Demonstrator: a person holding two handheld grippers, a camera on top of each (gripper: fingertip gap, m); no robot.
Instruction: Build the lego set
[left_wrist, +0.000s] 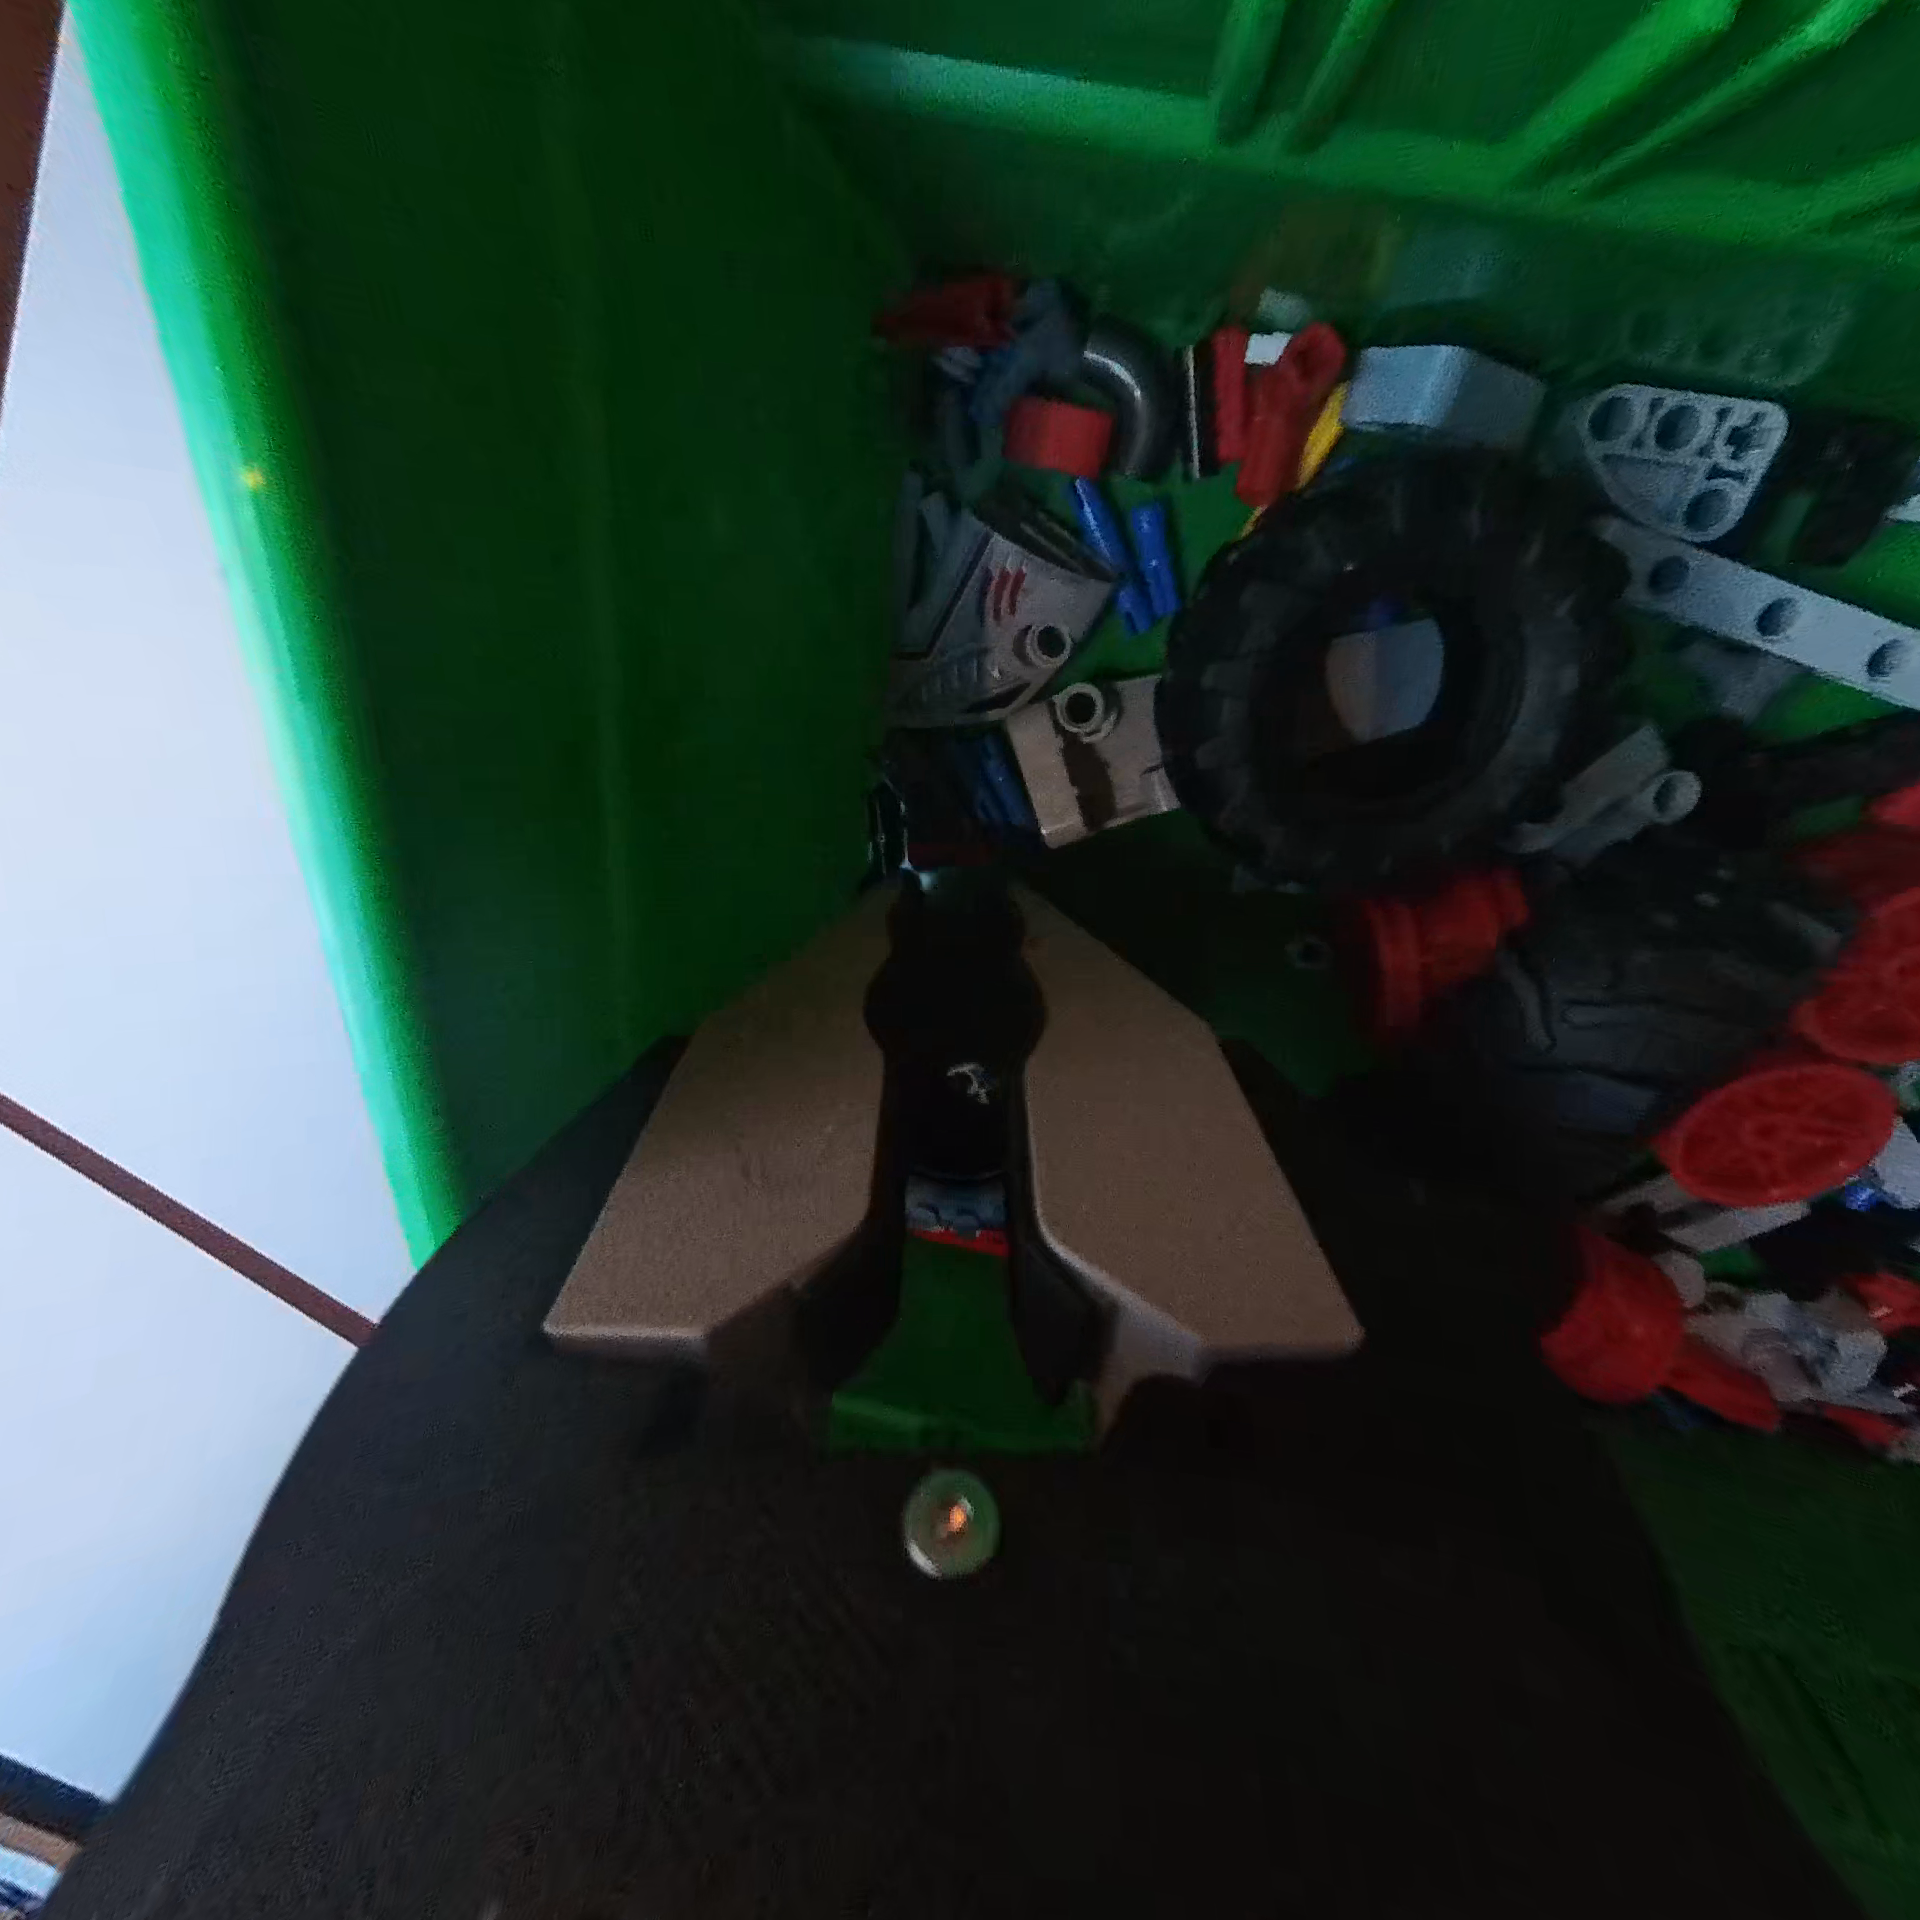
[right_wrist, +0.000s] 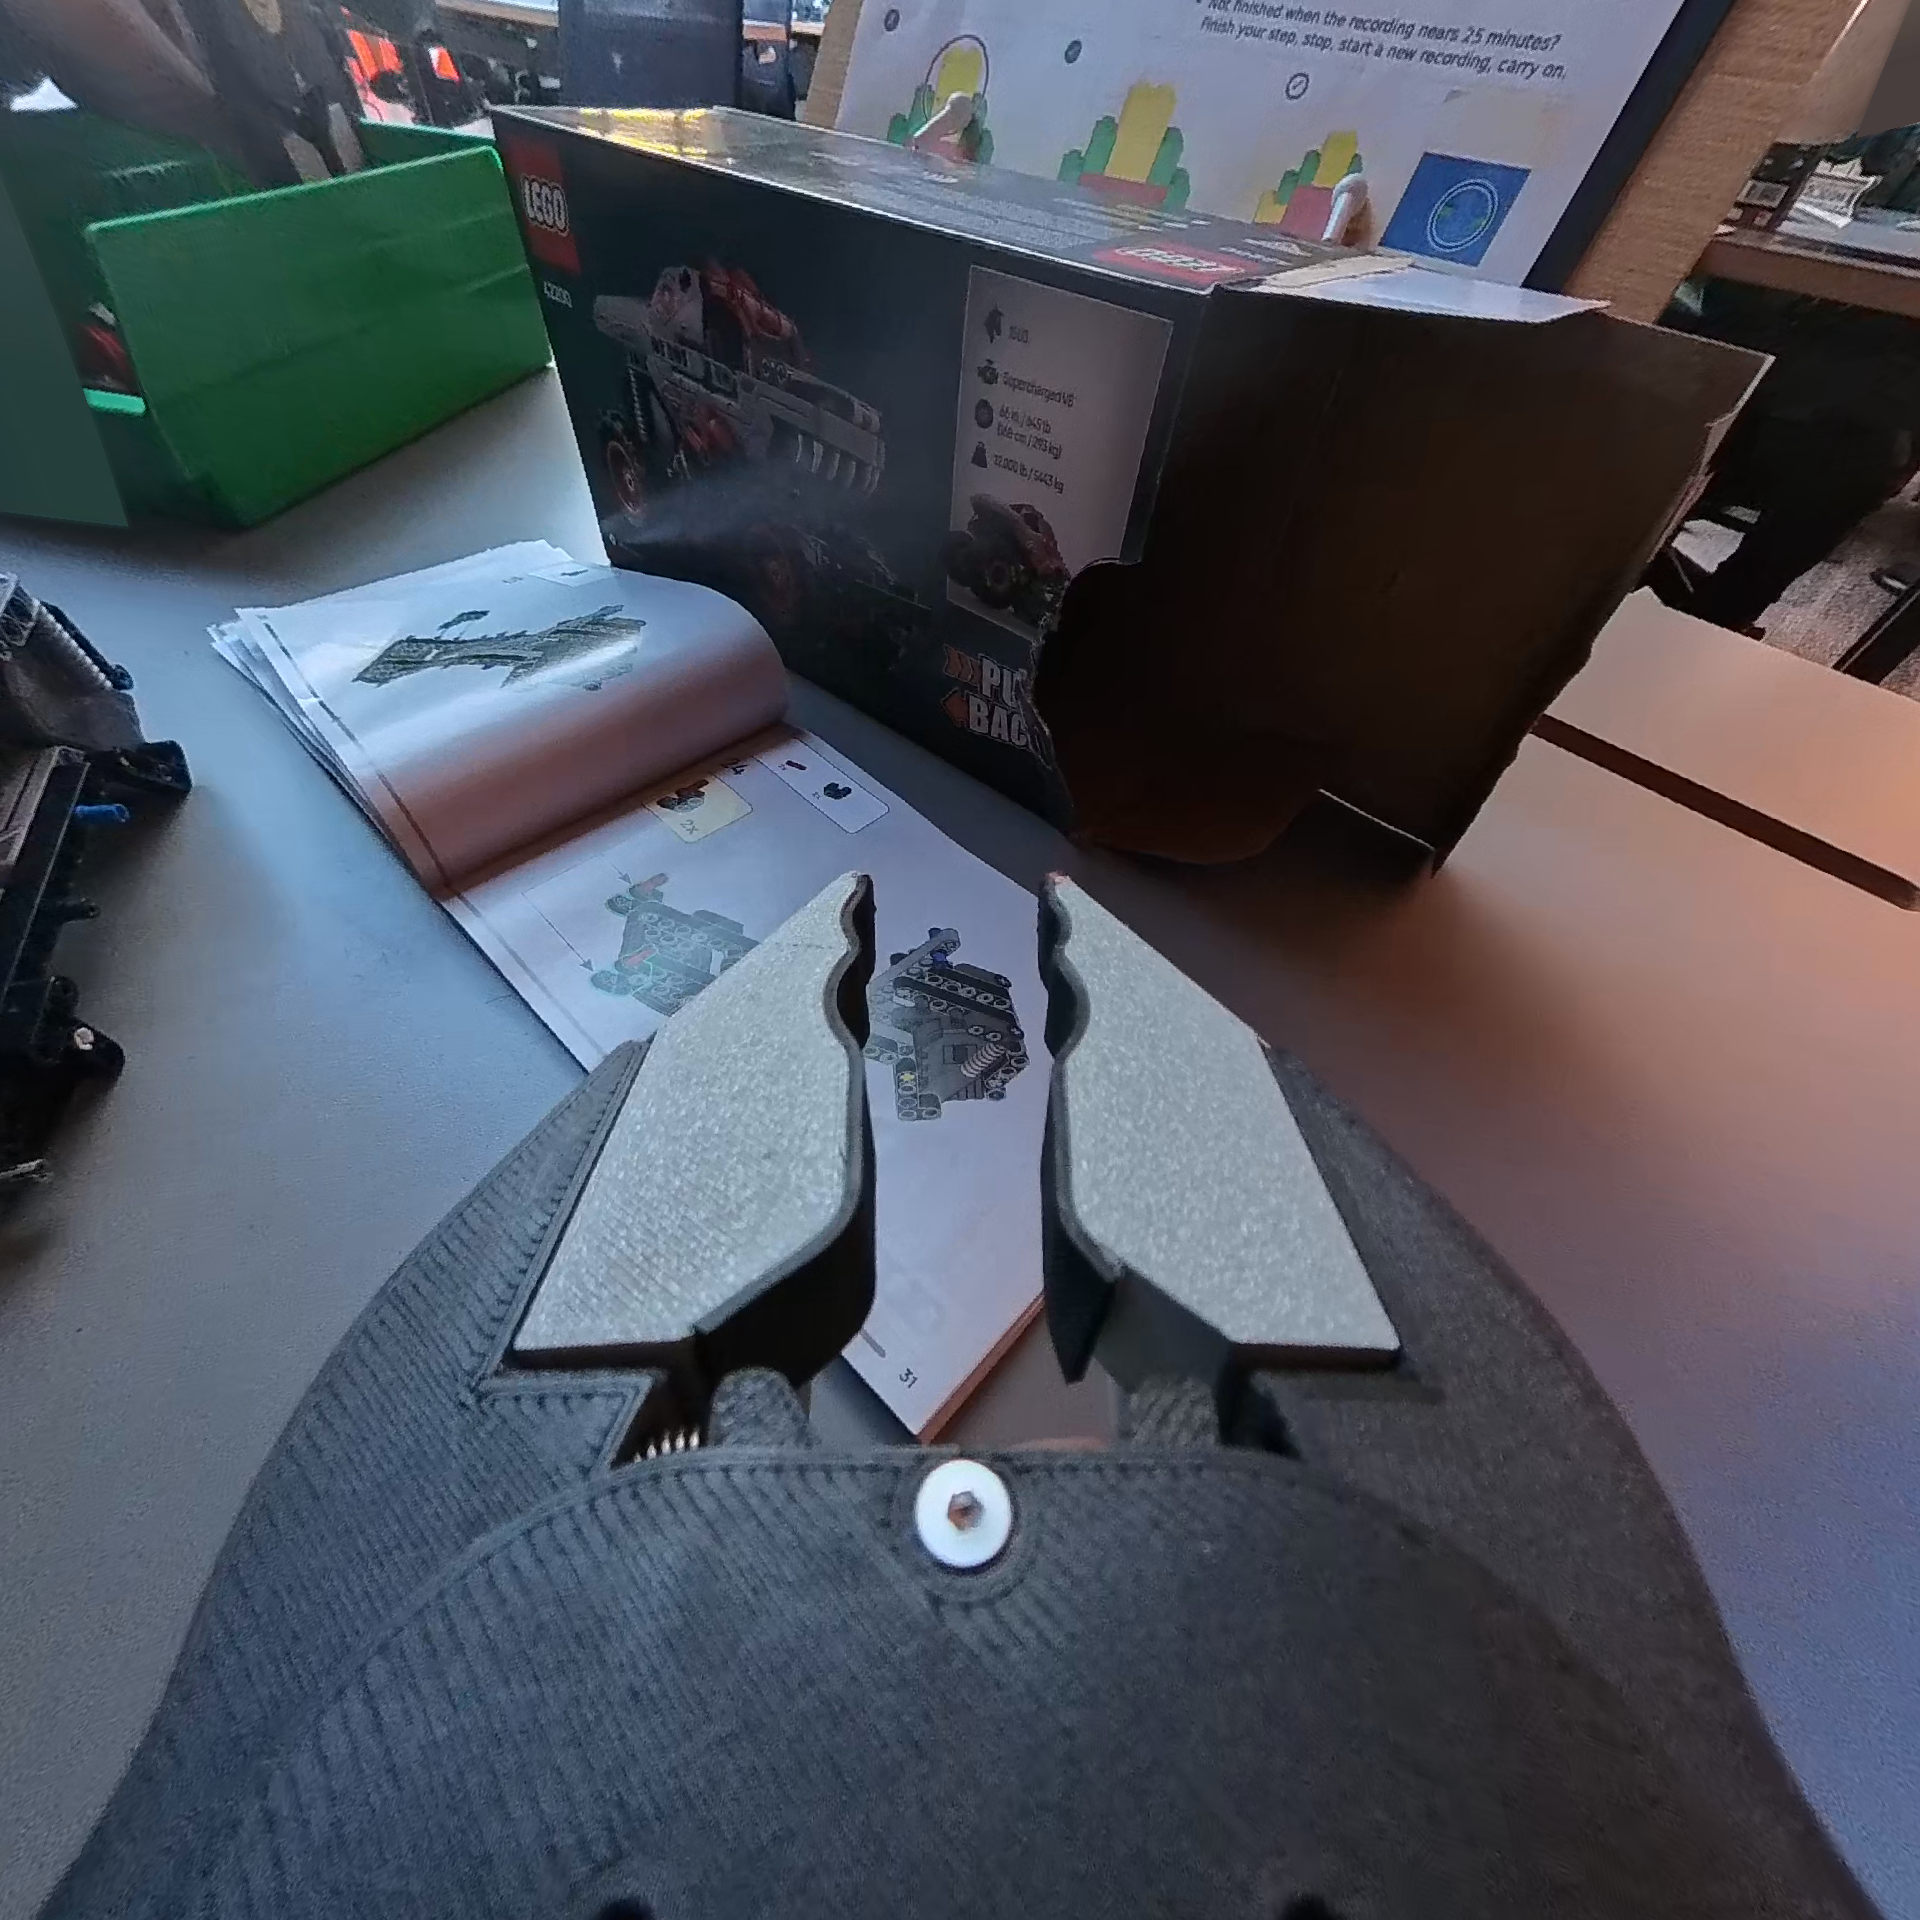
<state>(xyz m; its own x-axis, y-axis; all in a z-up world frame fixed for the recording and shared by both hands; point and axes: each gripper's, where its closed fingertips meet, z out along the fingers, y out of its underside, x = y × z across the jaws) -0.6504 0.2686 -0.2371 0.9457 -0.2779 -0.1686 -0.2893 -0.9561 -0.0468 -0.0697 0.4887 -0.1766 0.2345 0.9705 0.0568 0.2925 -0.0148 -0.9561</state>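
Left gripper down in the parts bin, right gripper parked over the manual.

My left gripper (left_wrist: 956, 904) sits low in frame with its tan, grainy fingers drawn close. Something dark fills the gap, and I cannot tell if it is a part. Ahead, in the smooth green plastic bin (left_wrist: 582, 520), lie loose lego pieces: a knobbly black tyre (left_wrist: 1382, 665), a holed grey beam (left_wrist: 1766, 613) and red ribbed discs (left_wrist: 1777, 1132) at right. My right gripper (right_wrist: 956, 904) hangs moderately open, empty, over the open instruction booklet (right_wrist: 582, 727) on the grey table (right_wrist: 260, 1039). Behind stands the dark cardboard box (right_wrist: 883, 416) with a red logo and truck pictures, its end flap torn. A black partial build (right_wrist: 52, 883) is at the left edge.
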